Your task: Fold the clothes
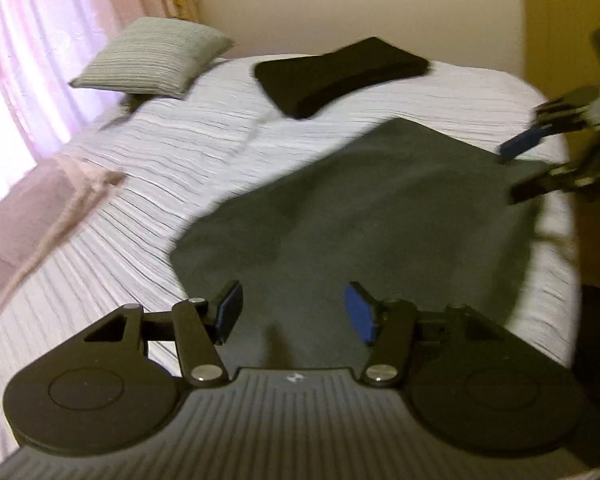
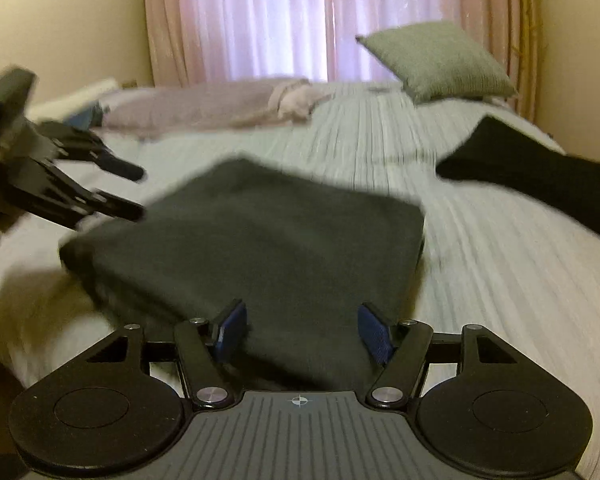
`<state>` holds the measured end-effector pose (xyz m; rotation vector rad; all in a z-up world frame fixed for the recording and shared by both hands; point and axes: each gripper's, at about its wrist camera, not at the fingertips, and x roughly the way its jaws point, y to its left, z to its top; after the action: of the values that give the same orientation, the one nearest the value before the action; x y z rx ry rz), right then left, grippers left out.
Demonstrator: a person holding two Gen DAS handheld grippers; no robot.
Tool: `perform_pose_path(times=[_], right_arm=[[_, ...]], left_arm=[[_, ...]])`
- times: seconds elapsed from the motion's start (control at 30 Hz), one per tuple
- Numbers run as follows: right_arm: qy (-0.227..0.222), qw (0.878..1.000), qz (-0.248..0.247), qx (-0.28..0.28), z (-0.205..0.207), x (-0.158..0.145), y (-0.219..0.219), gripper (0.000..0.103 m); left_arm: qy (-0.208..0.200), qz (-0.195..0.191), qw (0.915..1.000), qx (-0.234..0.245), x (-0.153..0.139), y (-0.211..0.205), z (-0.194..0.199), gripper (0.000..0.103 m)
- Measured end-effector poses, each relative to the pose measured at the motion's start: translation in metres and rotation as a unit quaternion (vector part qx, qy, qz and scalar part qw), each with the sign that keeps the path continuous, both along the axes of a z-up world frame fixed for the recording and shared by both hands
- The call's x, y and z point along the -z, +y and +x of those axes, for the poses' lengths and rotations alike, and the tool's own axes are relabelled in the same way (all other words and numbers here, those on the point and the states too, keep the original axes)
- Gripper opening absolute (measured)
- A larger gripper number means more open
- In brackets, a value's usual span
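A dark grey folded garment (image 1: 380, 208) (image 2: 260, 240) lies flat on the bed near its edge. My left gripper (image 1: 294, 314) hovers open over one edge of it, blue pads apart and nothing between them. In the right wrist view the left gripper (image 2: 140, 192) shows at the garment's left corner. My right gripper (image 2: 302, 332) stands open over the garment's near edge, holding nothing. The left wrist view shows the right gripper (image 1: 512, 172) open at the garment's far right corner. A black folded garment (image 1: 340, 72) (image 2: 536, 188) lies further up the bed.
The bed has a white ribbed cover (image 1: 172, 168) (image 2: 480, 248). A green-grey pillow (image 1: 152, 56) (image 2: 440, 60) sits near the pink curtain (image 2: 260, 16). A mauve cloth (image 1: 32, 220) (image 2: 204, 104) lies along the bed's window side. The bed edge (image 1: 560, 280) drops off on the right.
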<state>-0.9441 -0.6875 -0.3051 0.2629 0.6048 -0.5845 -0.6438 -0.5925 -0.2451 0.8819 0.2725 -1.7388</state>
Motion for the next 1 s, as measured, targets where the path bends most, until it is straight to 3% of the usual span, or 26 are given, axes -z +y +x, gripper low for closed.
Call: perform_pose_path(times=[0.17, 0.37, 0.53, 0.6, 0.7, 0.83, 1.0], right_arm=[[0.008, 1.000, -0.020, 0.007, 0.003, 0.014, 0.015, 0.065], [0.037, 0.998, -0.057, 0.000, 0.013, 0.012, 0.018, 0.065], [0.060, 0.986, -0.150, -0.043, 0.009, -0.020, 0.035, 0.065], [0.095, 0.974, -0.191, -0.081, 0.010, -0.015, 0.048, 0.065], [0.165, 0.944, -0.246, -0.143, 0.017, 0.003, 0.067, 0.065], [0.238, 0.912, -0.280, -0.183, 0.034, 0.040, 0.071, 0.065], [0.312, 0.852, -0.349, -0.234, 0.056, 0.075, 0.079, 0.067]], left_arm=[[0.031, -0.006, 0.9988, -0.037, 0.025, 0.016, 0.006, 0.056], [0.023, -0.017, 0.9984, -0.049, 0.027, 0.021, 0.003, 0.056], [-0.005, -0.024, 0.9986, -0.047, 0.012, 0.024, 0.008, 0.055], [-0.007, -0.026, 0.9985, -0.047, 0.010, 0.028, 0.009, 0.055], [-0.008, -0.028, 0.9984, -0.048, 0.009, 0.033, 0.011, 0.055], [-0.010, -0.032, 0.9981, -0.051, 0.011, 0.037, 0.009, 0.055], [-0.029, -0.048, 0.9981, -0.023, 0.009, 0.043, 0.004, 0.058]])
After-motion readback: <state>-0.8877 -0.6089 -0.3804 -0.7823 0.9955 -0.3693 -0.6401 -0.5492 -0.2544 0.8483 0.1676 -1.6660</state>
